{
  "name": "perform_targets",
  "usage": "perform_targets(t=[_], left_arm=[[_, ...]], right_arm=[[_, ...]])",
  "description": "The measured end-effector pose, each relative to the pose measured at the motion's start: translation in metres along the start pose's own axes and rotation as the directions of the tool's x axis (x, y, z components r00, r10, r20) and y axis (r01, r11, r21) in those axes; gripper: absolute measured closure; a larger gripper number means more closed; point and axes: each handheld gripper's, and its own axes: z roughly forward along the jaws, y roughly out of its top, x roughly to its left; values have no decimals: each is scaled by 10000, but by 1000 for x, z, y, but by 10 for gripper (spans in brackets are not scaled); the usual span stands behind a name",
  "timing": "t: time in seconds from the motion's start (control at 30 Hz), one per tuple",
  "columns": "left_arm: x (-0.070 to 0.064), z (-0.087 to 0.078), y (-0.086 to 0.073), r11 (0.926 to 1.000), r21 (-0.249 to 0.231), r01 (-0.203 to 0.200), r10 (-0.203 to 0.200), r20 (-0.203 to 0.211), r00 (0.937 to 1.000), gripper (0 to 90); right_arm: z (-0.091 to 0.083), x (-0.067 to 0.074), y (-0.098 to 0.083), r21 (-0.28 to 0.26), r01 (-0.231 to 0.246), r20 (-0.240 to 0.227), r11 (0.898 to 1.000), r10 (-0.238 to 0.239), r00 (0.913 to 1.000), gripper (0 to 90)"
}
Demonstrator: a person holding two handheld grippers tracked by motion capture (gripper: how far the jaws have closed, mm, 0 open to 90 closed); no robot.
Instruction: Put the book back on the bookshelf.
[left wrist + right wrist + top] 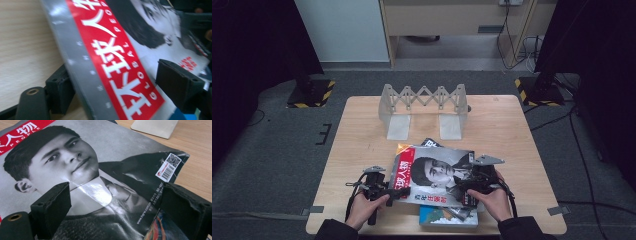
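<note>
A magazine [432,175] with a red title band and a black-and-white portrait lies at the near middle of the wooden table [362,140], on top of other books. My left gripper [400,193] is at its left edge. In the left gripper view the magazine [120,62] slants between the open jaws of the left gripper [120,87], one jaw under its grey spine edge and one over the cover. My right gripper [462,188] is at the lower right corner. In the right gripper view the right gripper [117,210] stands open over the cover [87,170].
A grey folding rack [424,102] with two base plates stands at the far middle of the table. A blue-covered book [447,217] pokes out under the magazine at the near edge, and a dark one [430,143] behind it. Bare wood lies left and right.
</note>
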Motion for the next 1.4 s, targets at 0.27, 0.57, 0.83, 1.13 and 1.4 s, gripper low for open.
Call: perform_targets(t=[0.27,0.57,0.83,1.13,1.4], left_arm=[[-5,-16,6,9970,-712,-308,321,169,9993,371],[-11,-22,15,9907,-1354,160,22,1338,9910,452],[-18,-9,22,9972,-749,-90,178,1172,9930,578],[-20,-14,31,9968,-632,486,-402,1277,9910,747],[-29,-26,43,9916,-1119,640,-475,1444,9884,810]], right_arm=[[1,1,-2,-59,226,89,9997,-226,9997,82],[2,1,-3,-61,166,40,9998,-165,9999,67],[2,0,-3,-170,101,-39,9998,-102,9999,64],[-1,-7,-1,-167,-316,-209,9994,313,9993,119],[-8,-19,-1,-292,-630,47,9976,632,9980,121]])
